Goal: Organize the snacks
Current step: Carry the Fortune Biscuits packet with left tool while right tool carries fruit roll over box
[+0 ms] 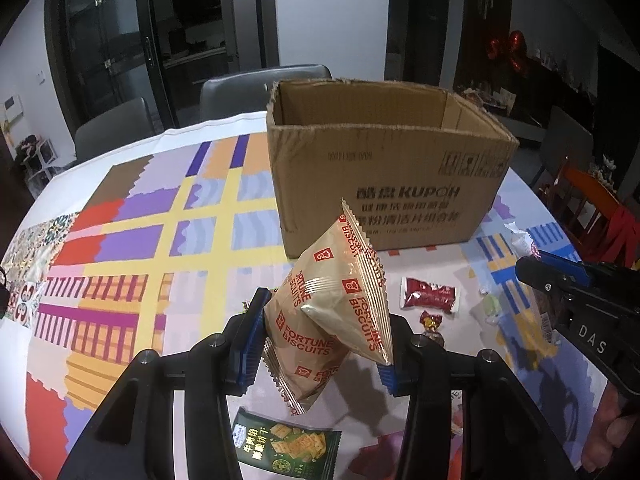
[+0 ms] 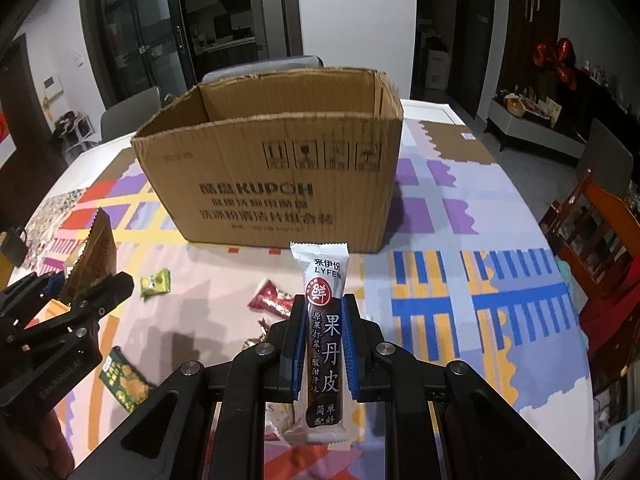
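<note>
Both grippers carry snacks: left gripper [image 1: 320, 344] clamps two tan foil Fortune Biscuits packets [image 1: 332, 304], right gripper [image 2: 322, 344] is pinched on a long dark fruit-leather bar [image 2: 325, 344] pointing to 12 o'clock, toward the open brown cardboard box [image 2: 272, 184], nearer the right.

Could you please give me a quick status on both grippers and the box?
Left hand-held gripper shut on Fortune Biscuits packets. Right hand-held gripper shut on Lyfen fruit bar. Cardboard box open ahead, path clear.
</note>
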A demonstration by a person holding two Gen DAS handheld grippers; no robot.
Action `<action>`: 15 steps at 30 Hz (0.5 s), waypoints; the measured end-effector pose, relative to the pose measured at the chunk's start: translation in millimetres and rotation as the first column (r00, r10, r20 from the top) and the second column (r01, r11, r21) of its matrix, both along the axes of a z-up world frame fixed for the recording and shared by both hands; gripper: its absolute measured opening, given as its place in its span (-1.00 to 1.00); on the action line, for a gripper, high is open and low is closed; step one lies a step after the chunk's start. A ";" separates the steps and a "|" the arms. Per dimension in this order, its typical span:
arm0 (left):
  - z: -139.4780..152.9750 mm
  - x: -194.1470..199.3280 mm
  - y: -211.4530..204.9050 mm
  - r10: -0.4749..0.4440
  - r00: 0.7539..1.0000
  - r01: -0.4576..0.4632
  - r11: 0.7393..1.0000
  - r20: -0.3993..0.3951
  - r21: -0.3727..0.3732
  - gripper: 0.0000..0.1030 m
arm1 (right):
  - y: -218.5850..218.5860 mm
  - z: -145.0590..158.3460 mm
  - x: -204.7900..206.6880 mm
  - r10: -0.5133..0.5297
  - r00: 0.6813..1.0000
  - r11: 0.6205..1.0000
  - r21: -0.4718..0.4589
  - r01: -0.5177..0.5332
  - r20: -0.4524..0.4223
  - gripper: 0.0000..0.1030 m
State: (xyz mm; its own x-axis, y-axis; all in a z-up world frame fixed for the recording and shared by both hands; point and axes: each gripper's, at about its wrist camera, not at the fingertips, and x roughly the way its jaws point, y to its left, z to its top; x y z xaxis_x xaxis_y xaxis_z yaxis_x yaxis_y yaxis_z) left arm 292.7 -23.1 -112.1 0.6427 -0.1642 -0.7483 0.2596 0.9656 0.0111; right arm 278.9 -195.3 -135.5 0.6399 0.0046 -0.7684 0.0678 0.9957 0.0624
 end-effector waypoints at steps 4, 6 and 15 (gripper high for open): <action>9.9 0.6 -0.2 0.000 1.000 0.000 1.000 0.006 -0.005 -0.10 | -0.9 9.4 1.6 0.006 1.000 1.000 0.004 -0.006 0.018 -0.65; 15.0 0.6 -0.6 -0.001 1.000 0.001 1.000 0.017 -0.005 -0.10 | -1.7 14.5 2.1 0.008 1.000 1.000 0.006 -0.008 0.027 -0.65; 36.6 7.4 -5.5 -0.004 0.999 0.005 1.000 0.052 -0.013 -0.10 | -5.6 35.5 8.2 0.018 0.998 1.000 0.011 -0.019 0.067 -0.65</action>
